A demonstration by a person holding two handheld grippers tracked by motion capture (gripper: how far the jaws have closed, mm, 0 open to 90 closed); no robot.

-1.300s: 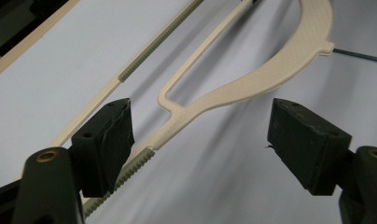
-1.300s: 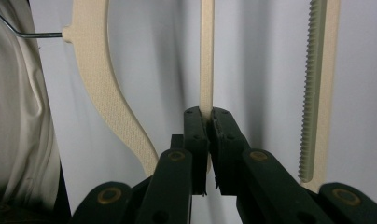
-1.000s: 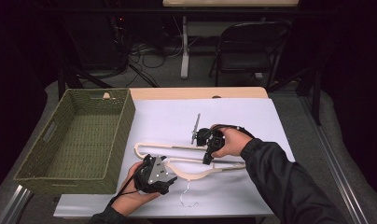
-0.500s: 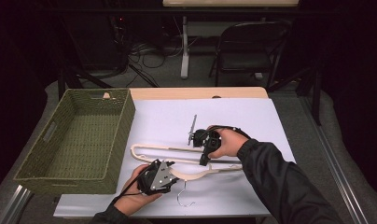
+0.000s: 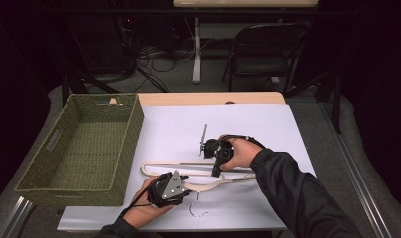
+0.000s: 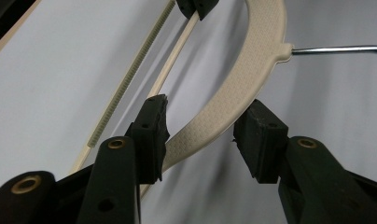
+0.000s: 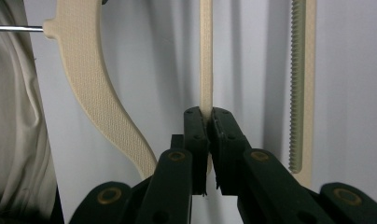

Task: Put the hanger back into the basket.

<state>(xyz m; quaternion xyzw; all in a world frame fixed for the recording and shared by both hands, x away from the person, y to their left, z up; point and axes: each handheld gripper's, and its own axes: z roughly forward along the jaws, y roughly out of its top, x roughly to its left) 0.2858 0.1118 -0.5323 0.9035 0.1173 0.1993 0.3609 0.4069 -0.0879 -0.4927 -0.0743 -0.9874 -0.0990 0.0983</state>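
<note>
Right gripper first: its fingers are pinched tight on the thin straight rod of the cream hanger, looks like to pin it so it doesn't skate around. The ridged bar runs parallel just beside that rod, not touched by anything.

Left gripper is a different story. Its fingers stand wide, one on each side of the hanger's broad curved shoulder. The near pad looks right up against the edge, though I can't tell for sure if it's touching; the other sits clearly off it. My guess is it's lined up to close on the shoulder so both ends are held.

Zooming out, the hanger lies flat on the white-covered worktop, near the front edge, with its metal hook pointing toward the person. From above, the left gripper sits at the hanger's curved end and the right gripper over the middle bars. A woven green basket is on the left side of the worktop, close to the hanger's end, probably where it's headed.
</note>
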